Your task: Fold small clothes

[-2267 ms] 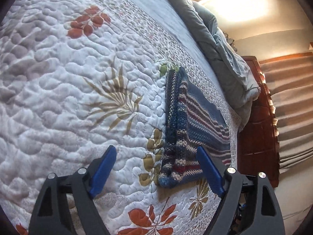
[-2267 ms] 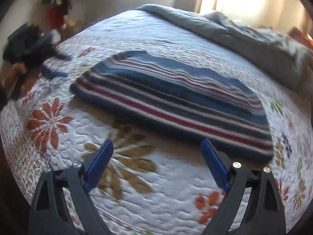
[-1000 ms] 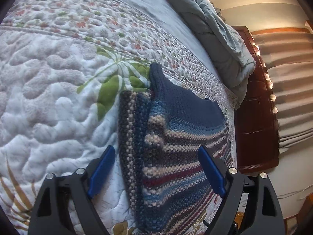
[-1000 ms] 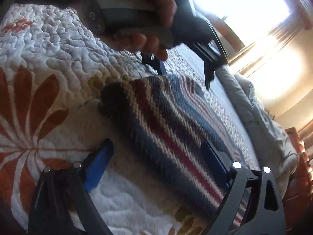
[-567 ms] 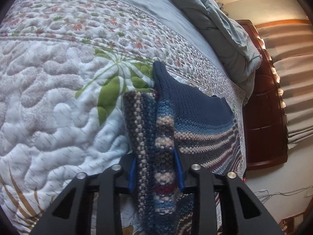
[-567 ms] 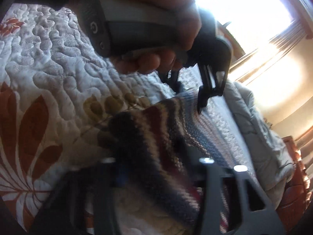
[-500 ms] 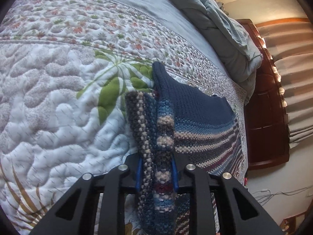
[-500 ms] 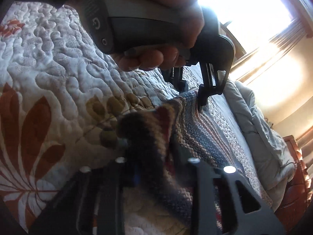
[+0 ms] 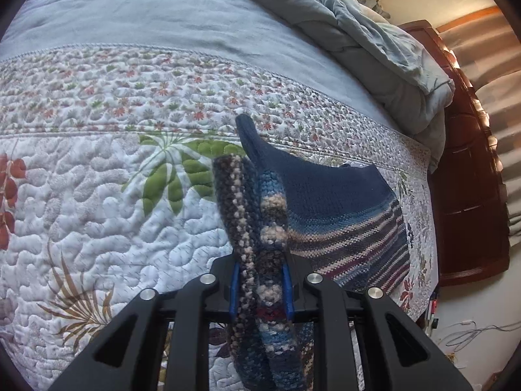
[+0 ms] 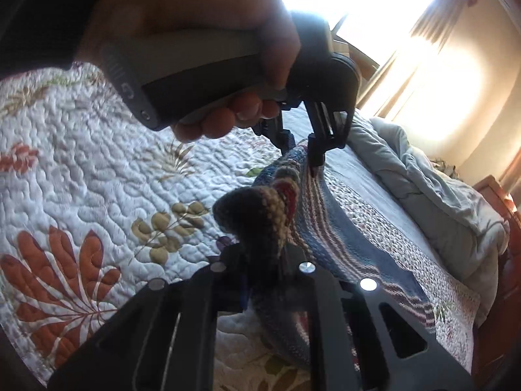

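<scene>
A small striped knitted sweater [image 9: 342,215] in navy, blue, cream and red lies folded on the quilted floral bedspread [image 9: 97,195]. My left gripper [image 9: 260,285] is shut on one corner of its near edge and lifts that corner off the quilt. My right gripper [image 10: 263,280] is shut on the other corner of the sweater [image 10: 338,234], which bunches up between its fingers. In the right wrist view the left gripper [image 10: 306,153] and the hand holding it show above the sweater's far corner.
A rumpled grey-blue duvet [image 9: 374,32] lies piled along the far side of the bed. A dark wooden dresser [image 9: 469,179] stands past the bed's edge. A bright window with curtains [image 10: 374,9] is behind the bed. Cables [image 9: 469,329] lie on the floor.
Both grippers came down open over the sweater's near edge, closed on its two corners, and have since raised that edge off the quilt.
</scene>
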